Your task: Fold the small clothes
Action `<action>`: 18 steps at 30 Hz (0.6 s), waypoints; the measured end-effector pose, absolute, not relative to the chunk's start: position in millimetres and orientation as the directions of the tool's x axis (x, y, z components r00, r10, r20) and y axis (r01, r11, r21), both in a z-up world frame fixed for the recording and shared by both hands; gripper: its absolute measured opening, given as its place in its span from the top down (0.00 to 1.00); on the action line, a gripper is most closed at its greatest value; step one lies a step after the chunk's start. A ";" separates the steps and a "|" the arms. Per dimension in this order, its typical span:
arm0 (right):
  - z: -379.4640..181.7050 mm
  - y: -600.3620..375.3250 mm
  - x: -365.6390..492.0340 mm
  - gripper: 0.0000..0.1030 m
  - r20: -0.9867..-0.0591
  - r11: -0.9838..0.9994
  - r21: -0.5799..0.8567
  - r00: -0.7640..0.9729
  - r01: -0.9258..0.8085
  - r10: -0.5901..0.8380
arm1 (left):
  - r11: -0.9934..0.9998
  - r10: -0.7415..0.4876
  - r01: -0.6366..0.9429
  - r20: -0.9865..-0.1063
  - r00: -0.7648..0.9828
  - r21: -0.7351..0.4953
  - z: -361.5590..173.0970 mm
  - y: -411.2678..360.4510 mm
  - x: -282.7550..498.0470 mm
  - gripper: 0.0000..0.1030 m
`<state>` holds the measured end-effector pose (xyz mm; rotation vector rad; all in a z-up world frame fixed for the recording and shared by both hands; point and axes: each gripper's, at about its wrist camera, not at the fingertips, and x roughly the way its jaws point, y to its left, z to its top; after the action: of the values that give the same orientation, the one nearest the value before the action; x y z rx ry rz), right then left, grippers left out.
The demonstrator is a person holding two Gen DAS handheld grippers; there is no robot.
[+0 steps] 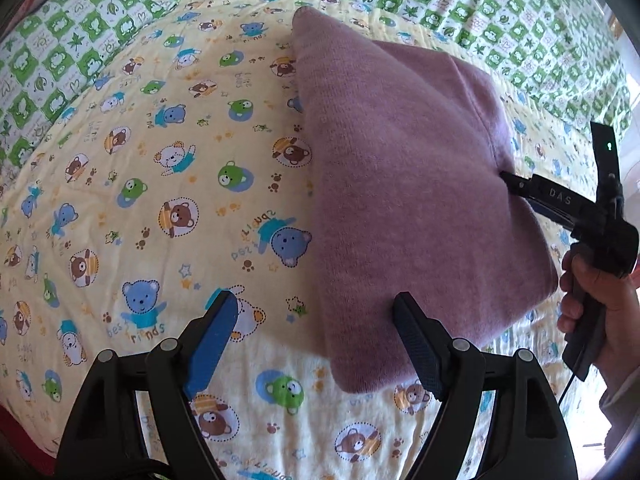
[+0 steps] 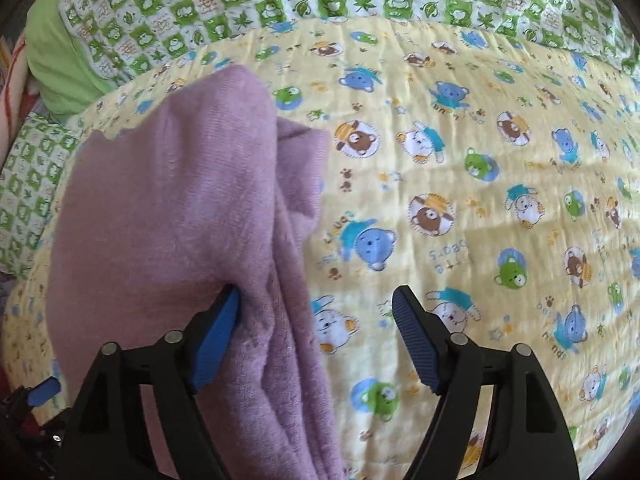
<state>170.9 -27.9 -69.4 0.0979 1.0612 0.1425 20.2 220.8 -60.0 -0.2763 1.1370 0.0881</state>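
On the yellow bear-print quilt, which overlapped a green checked bedcover, lay the small mauve garment, already doubled into a thick wedge with its layered edges showing along the side facing the right wrist camera. The left gripper hovered at the garment's near corner with its jaws spread wide and nothing between them; one finger stood over bare quilt, the other just at the cloth's edge. The right gripper was also wide open in its own view, one blue pad against the stacked folds and the other over the quilt, so it held nothing. From the left camera its tip seemed pushed against or under the far side of the garment, though whether it was tucked beneath a layer could not be told. The person's right hand showed on its handle. The fold looked nearly made, but it was loose: the top layer bulged instead of lying flat. The main risk I judged was that drawing the right gripper out could drag the upper layers with it and spring the stack open. A careless closing of the left jaws might also catch quilt along with cloth and pull the bedding up.
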 end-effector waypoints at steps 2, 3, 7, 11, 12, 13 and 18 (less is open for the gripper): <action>-72.2 -31.6 170.6 0.23 -0.863 0.984 0.167 0.475 -0.058 0.174 | 0.959 -0.073 -0.221 -0.906 0.417 -0.179 -62.7 221.6 22.0 0.22; -73.3 -33.5 170.4 0.23 -0.862 0.983 0.176 0.473 -0.056 0.182 | 0.957 -0.071 -0.227 -0.908 0.414 -0.178 -63.4 221.7 22.8 0.22; -74.9 -38.7 169.1 0.22 -0.859 0.979 0.195 0.473 -0.053 0.196 | 0.955 -0.039 -0.251 -0.906 0.421 -0.158 -59.3 221.2 23.3 0.22; -77.2 -44.0 160.2 0.22 -0.853 0.976 0.213 0.477 -0.052 0.212 | 0.953 -0.023 -0.266 -0.910 0.415 -0.145 -55.9 219.1 20.6 0.22; -76.4 -46.2 159.2 0.22 -0.851 0.974 0.222 0.478 -0.053 0.219 | 0.954 -0.025 -0.264 -0.910 0.413 -0.146 -54.1 217.5 20.1 0.22; -75.9 -46.9 160.5 0.22 -0.850 0.973 0.226 0.476 -0.052 0.223 | 0.954 -0.027 -0.263 -0.912 0.410 -0.147 -53.0 217.0 19.5 0.22; -64.5 -52.1 144.2 0.21 -0.852 0.979 0.190 0.483 -0.071 0.201 | 0.943 -0.012 -0.296 -0.902 0.431 -0.154 -44.4 210.1 7.2 0.22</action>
<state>144.2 -52.1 -64.5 0.1354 1.0545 0.1664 7.2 210.1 -44.4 -0.3101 1.1154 0.1810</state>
